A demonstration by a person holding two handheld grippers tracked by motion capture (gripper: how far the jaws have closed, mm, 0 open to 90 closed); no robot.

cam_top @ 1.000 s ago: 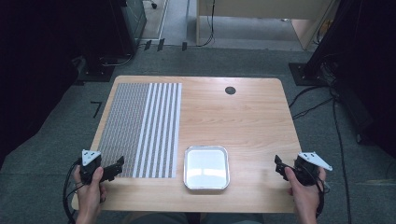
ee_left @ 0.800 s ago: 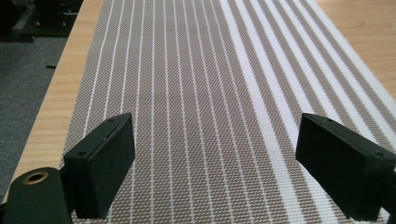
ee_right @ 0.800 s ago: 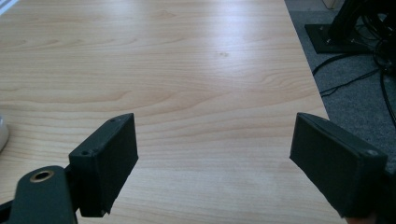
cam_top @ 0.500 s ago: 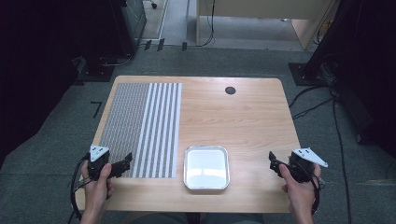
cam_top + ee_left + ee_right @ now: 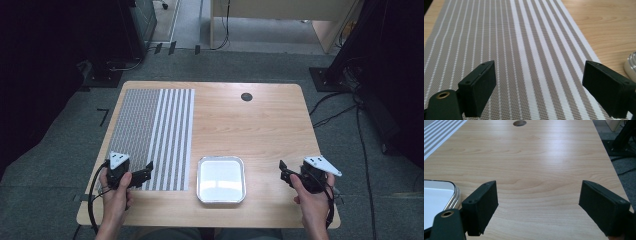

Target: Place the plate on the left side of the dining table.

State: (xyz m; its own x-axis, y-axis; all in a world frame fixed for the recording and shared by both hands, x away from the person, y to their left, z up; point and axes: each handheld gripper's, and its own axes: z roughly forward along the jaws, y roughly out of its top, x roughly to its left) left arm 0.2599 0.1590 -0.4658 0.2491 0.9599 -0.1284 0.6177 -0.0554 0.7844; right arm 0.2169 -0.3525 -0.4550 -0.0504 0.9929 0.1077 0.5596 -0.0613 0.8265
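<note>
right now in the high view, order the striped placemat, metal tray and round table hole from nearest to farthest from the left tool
1. Striped placemat: directly under the left tool, at the table's left.
2. Metal tray: to its right, at the near edge's middle.
3. Round table hole: far side, right of centre.

Even overhead light on the table [image 5: 260, 125], glare whitening the tray [image 5: 221, 179], room edges falling to near black, high view soft and grainy, gripper views sharper, near jaws slightly blurred, faint shadows beneath.
</note>
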